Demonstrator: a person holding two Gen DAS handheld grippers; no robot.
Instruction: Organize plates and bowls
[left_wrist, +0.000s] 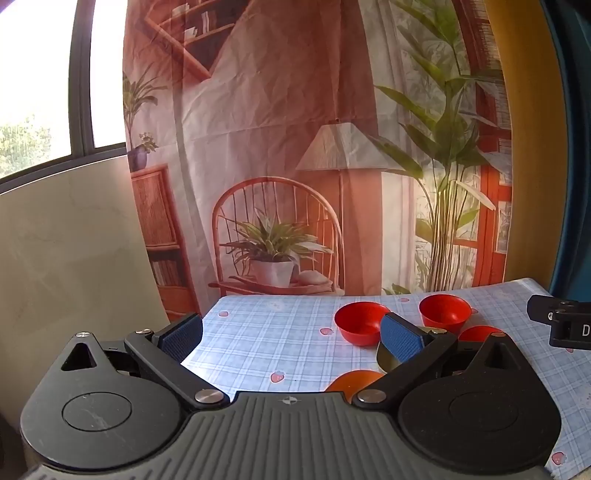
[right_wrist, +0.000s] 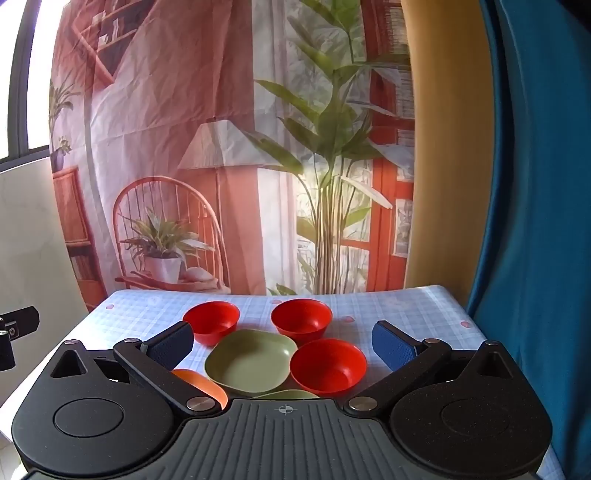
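Both open, empty grippers (right_wrist: 282, 341) (left_wrist: 291, 334) hover over unsorted bowls (right_wrist: 328, 365) and plates (right_wrist: 251, 360) at twelve o'clock.

I hold my left black two-finger tongs (left_wrist: 291, 338) level with the blue-padded fingers (left_wrist: 402, 338) spread wide, gripping nothing. My right black two-finger tongs (right_wrist: 282, 341) sit level as well, blue pads (right_wrist: 391, 345) wide apart and bare. From each wrist view, the other tongs' black body peeks in at the frame edge.
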